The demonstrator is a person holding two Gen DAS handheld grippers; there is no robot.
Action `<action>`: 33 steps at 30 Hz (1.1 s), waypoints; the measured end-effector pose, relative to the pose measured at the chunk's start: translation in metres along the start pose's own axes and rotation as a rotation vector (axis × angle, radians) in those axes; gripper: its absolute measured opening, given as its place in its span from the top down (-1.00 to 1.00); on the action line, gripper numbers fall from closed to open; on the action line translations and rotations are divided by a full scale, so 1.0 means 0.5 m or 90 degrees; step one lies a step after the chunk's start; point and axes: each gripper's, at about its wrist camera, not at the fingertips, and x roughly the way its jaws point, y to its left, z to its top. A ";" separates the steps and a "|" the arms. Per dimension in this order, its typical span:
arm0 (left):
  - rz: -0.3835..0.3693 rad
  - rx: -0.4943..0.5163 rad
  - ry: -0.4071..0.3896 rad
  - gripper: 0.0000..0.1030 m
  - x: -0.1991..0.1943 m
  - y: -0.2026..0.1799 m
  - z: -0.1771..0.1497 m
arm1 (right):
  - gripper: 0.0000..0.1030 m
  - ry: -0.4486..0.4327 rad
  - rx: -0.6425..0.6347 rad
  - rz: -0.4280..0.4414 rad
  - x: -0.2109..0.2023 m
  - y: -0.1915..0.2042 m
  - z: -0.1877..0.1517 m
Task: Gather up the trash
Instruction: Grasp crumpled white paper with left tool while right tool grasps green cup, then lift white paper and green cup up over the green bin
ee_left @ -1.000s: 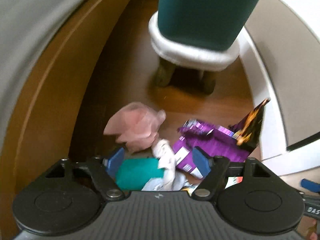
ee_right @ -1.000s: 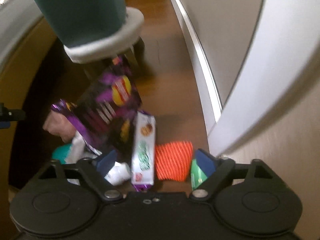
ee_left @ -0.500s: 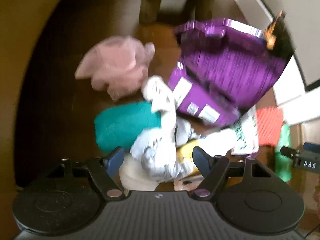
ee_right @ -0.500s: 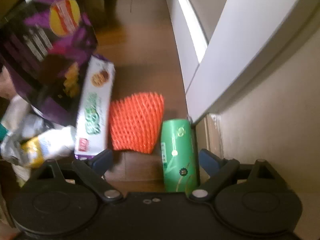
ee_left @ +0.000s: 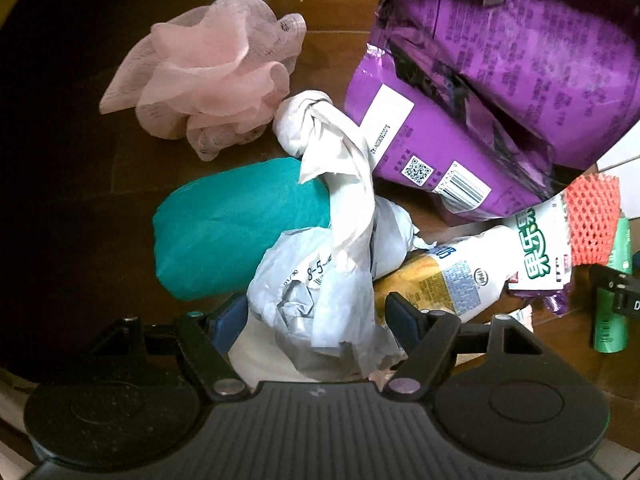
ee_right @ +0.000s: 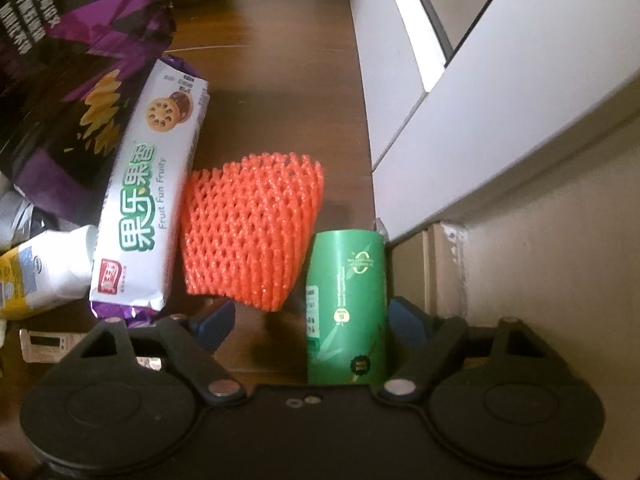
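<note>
Left wrist: left gripper (ee_left: 316, 316) wide, straddling the crumpled grey bag (ee_left: 320, 300) at 6 o'clock, unpinched — right wrist: right gripper (ee_right: 310, 320) wide, jaws just narrowing, green roll (ee_right: 346, 304) between them at 5 o'clock — reach step; next, I judge, closing.

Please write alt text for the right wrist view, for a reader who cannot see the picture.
The right gripper points down at a wooden floor, jaws open around a green cylindrical roll lying beside a beige wall. Left of the roll lie an orange foam net sleeve, a white biscuit packet and a purple crisp bag.
</note>
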 end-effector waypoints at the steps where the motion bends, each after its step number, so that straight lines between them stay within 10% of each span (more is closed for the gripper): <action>1: 0.001 0.002 0.000 -0.46 0.005 -0.001 0.000 | -0.55 0.001 -0.001 -0.006 0.006 -0.001 0.000; 8: 0.000 0.015 -0.003 -0.42 0.012 -0.004 -0.001 | -0.30 0.022 -0.031 -0.024 0.040 0.002 -0.001; 20: 0.001 0.020 -0.005 0.54 -0.017 -0.022 0.023 | 0.05 0.038 -0.025 -0.061 0.039 0.022 -0.030; 33: -0.032 -0.021 -0.030 0.61 -0.132 -0.009 0.005 | 0.06 0.001 0.035 -0.021 -0.117 0.042 -0.059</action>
